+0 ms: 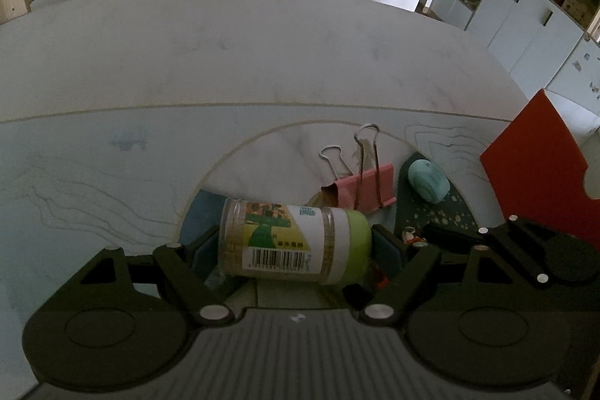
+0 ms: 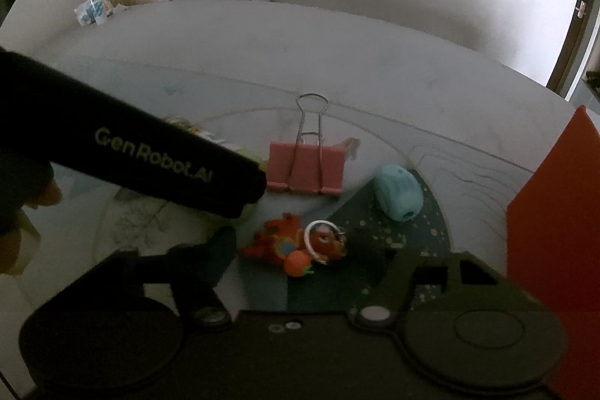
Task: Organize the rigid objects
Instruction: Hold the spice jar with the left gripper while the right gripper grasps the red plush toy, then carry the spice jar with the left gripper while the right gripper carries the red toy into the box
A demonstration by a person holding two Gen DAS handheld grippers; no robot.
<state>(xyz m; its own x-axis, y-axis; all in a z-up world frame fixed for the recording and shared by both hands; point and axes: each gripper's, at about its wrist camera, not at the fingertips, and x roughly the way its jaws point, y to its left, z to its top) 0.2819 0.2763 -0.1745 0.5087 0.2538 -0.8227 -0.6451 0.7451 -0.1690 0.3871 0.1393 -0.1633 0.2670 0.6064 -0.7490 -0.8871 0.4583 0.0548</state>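
The left gripper [image 1: 296, 242] clamps a jar [image 1: 296, 242] lying crosswise, green lid toward the pink clip [image 1: 362, 188]; the right gripper [image 2: 296, 246] straddles a keychain [image 2: 296, 246], unclenched.

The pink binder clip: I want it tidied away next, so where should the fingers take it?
Grip the pink binder clip across its flat folded body, coming from above: it lies flat on the mat, and its thin wire handles would slip.
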